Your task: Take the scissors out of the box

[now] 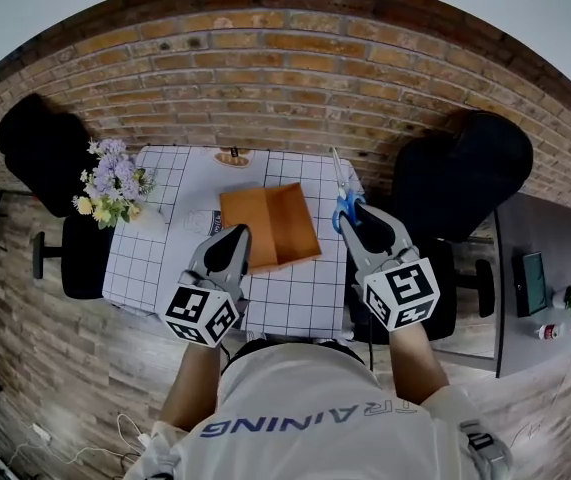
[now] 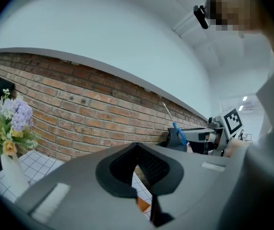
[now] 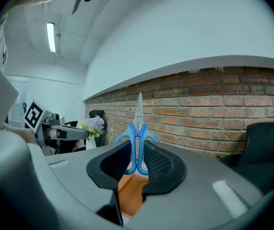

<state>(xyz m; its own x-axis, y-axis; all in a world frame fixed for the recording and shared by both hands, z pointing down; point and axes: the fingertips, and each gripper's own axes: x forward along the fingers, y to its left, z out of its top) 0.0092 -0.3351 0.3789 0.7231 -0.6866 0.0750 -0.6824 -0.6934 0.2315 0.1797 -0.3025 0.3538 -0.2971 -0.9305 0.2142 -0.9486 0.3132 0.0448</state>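
Right gripper (image 3: 136,153) clamps the blue-handled scissors (image 3: 137,131) by the handle loops, blades sticking out beyond its tips, just right of the open cardboard box (image 1: 270,226).

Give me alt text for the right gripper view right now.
The right tool grips blue-handled scissors upright by the handles, blades pointing up against a brick wall. An orange box shows below the jaws; the left tool and flowers are at left, a black chair at right.
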